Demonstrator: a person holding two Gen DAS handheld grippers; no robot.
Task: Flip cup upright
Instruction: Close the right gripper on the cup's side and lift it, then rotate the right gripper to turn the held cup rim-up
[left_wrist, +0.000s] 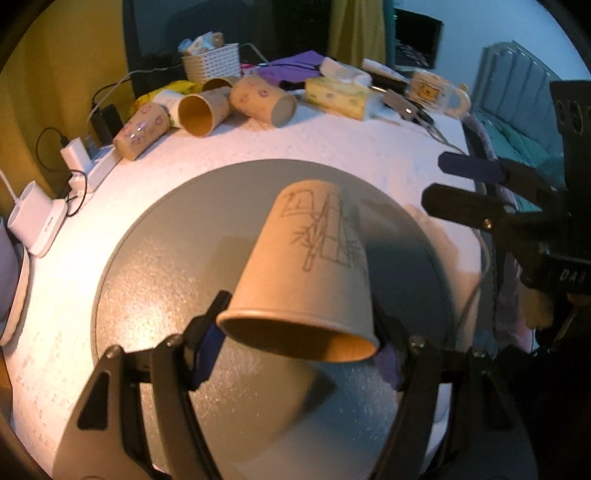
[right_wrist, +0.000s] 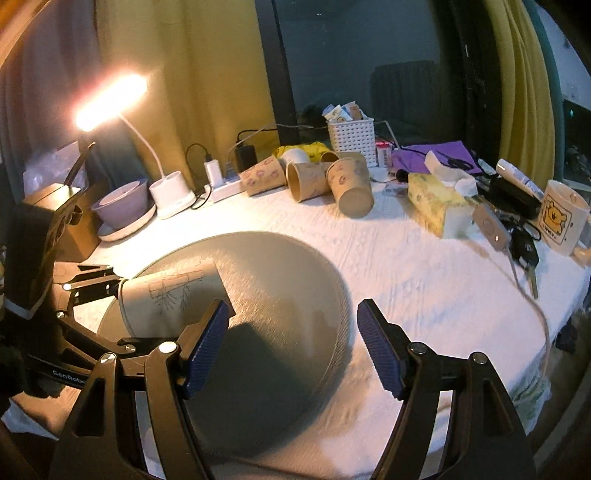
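Observation:
A tan paper cup (left_wrist: 306, 266) with a bamboo drawing is held near its rim in my left gripper (left_wrist: 299, 354). It hangs above the round grey mat (left_wrist: 155, 280), tilted, with its closed bottom pointing away and its mouth toward the camera. In the right wrist view the same cup (right_wrist: 170, 299) lies sideways in the air at the left, over the mat (right_wrist: 288, 295). My right gripper (right_wrist: 291, 347) is open and empty, over the mat's right part. It also shows at the right edge of the left wrist view (left_wrist: 461, 184).
Several paper cups (right_wrist: 325, 181) lie on their sides at the back of the white tablecloth. A tissue box (right_wrist: 439, 203), a bear mug (right_wrist: 561, 218), keys (right_wrist: 524, 251), a white basket (right_wrist: 351, 136), a lit desk lamp (right_wrist: 110, 96) and a bowl (right_wrist: 122, 203) stand around.

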